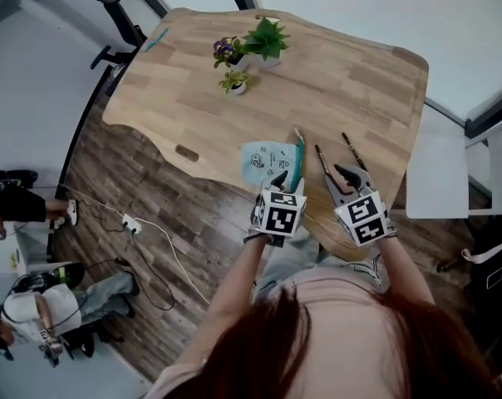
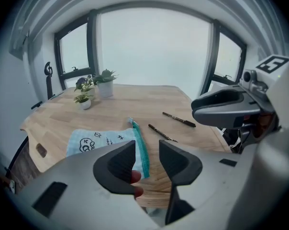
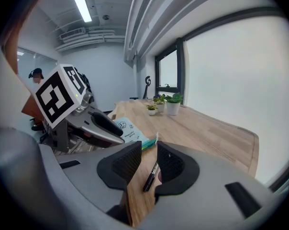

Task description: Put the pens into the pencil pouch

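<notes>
Two slim black pens [image 1: 322, 166] lie loose on the wooden bench [image 1: 351, 73], just beside the flat pale-blue pencil pouch [image 1: 266, 160]. None inside yet. Left tongs [image 1: 286, 181] and right tongs [image 1: 351, 175] both gape, gripping nothing. Whole job remains.

Near edge of the bench [image 1: 359, 81]. The pencil pouch [image 1: 263, 160] lies to the left, the inner pen [image 1: 324, 166] and the outer pen [image 1: 354, 151] to the right, with a strip of bare wood between each. The left tongs [image 1: 279, 178] hang over the pouch's near edge and the right tongs [image 1: 347, 173] beside the inner pen, both with jaws apart; the two stand close together, crowding the gap between them. Potted plants [image 1: 263, 40] stand well apart at the far side, with open wood in between.
</notes>
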`<state>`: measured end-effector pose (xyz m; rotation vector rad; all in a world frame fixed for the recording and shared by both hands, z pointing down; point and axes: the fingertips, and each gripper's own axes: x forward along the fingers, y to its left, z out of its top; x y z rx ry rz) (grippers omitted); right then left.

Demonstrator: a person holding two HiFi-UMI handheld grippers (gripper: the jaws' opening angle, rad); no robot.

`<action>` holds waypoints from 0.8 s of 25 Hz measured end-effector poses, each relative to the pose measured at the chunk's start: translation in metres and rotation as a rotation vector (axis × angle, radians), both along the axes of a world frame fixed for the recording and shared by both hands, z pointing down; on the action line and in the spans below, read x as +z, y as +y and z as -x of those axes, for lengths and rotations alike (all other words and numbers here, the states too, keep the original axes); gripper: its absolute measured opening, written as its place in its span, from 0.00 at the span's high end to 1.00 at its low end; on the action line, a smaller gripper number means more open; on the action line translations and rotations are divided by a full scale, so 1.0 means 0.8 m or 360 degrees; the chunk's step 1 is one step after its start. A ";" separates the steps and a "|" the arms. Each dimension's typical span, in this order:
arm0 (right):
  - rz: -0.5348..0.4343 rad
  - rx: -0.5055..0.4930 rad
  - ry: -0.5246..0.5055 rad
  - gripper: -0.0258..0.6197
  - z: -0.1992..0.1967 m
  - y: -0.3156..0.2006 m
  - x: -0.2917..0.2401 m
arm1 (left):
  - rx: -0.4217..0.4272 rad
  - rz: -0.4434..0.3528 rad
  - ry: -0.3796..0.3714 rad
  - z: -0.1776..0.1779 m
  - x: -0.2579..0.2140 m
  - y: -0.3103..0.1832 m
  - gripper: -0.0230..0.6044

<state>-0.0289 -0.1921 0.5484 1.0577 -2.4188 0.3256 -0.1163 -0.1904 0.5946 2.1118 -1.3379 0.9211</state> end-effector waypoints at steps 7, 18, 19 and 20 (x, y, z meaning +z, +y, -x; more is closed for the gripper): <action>0.0125 0.0044 0.0082 0.84 0.006 -0.005 0.052 | 0.0051 0.0132 -0.0045 -0.003 0.045 -0.016 0.72; 0.0327 0.0113 0.0221 0.81 0.002 -0.002 0.126 | 0.0026 0.0303 -0.0093 0.006 0.094 -0.020 0.78; 0.0349 0.0124 0.0241 0.80 0.000 -0.001 0.131 | 0.0018 0.0303 -0.0089 0.007 0.095 -0.021 0.80; 0.0371 0.0135 0.0261 0.80 -0.002 0.000 0.136 | 0.0009 0.0303 -0.0084 0.008 0.095 -0.022 0.82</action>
